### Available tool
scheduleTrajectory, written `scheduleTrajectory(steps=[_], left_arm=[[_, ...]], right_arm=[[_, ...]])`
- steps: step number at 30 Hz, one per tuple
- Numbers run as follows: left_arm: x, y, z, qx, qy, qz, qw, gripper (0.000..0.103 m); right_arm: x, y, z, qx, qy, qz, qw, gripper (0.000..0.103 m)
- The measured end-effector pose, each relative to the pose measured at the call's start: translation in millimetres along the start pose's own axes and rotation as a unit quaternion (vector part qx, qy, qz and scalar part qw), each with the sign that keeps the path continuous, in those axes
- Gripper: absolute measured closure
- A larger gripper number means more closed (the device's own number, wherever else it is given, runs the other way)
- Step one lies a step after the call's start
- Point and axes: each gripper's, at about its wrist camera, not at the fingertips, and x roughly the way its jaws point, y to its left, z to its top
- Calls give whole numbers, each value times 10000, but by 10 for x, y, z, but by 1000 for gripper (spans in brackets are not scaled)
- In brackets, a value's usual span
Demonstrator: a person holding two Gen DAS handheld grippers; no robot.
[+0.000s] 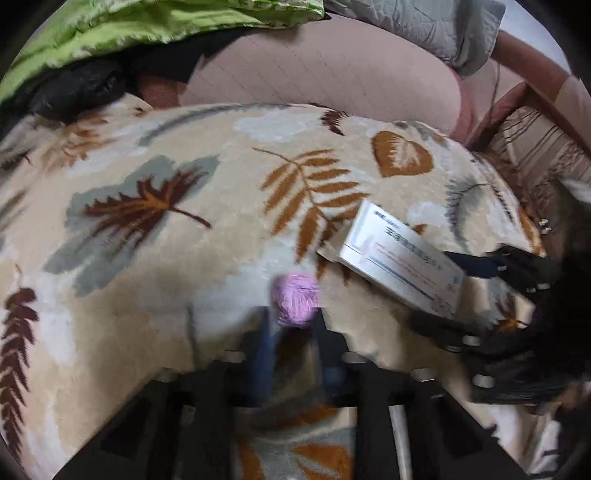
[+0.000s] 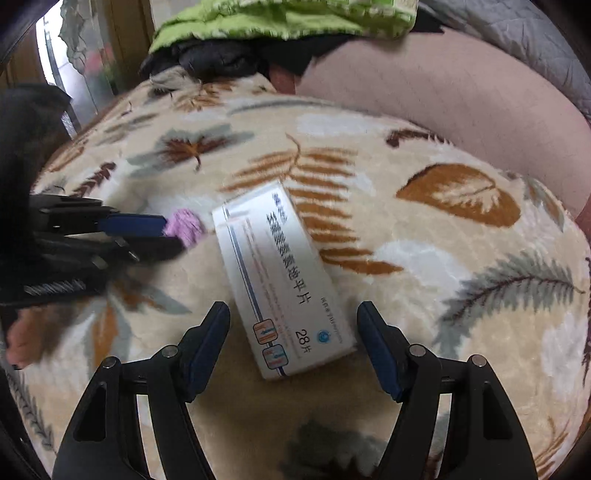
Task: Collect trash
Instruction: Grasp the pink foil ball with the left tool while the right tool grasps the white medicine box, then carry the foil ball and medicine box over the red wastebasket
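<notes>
A crumpled purple paper ball (image 1: 295,299) lies on a cream blanket with leaf prints (image 1: 147,166). My left gripper (image 1: 293,317) is shut on the ball, its blurred fingers pinching the near side. In the right wrist view that gripper (image 2: 173,234) comes in from the left with the ball (image 2: 184,223) at its tips. A white medicine box (image 2: 284,266) with blue print lies flat just right of the ball. My right gripper (image 2: 291,306) stands open, one finger on each side of the box's near end, neither pad touching it. The left wrist view shows the box (image 1: 402,254) and the right gripper (image 1: 454,295) at the right.
Behind the blanket (image 2: 443,258) lie a pink cushion (image 1: 332,74), a green cloth (image 1: 129,26), a black garment (image 1: 74,92) and a grey quilt (image 1: 424,22). A reddish wooden frame (image 1: 517,99) runs along the right. A glass door (image 2: 74,74) shows at the far left.
</notes>
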Motion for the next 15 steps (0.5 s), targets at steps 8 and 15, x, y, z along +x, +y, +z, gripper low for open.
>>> scheduleTrajectory(steps=[8,15], left_arm=[[-472,207,-317,-206,-276,-377,9987,87],[-1349,207,-836,-293,-343,-605,9971,87]], right_arm=[[-333,205,-276,677,-205,-90,9975,41],[-1188,690,-753,1320,-413,355,9898,41]])
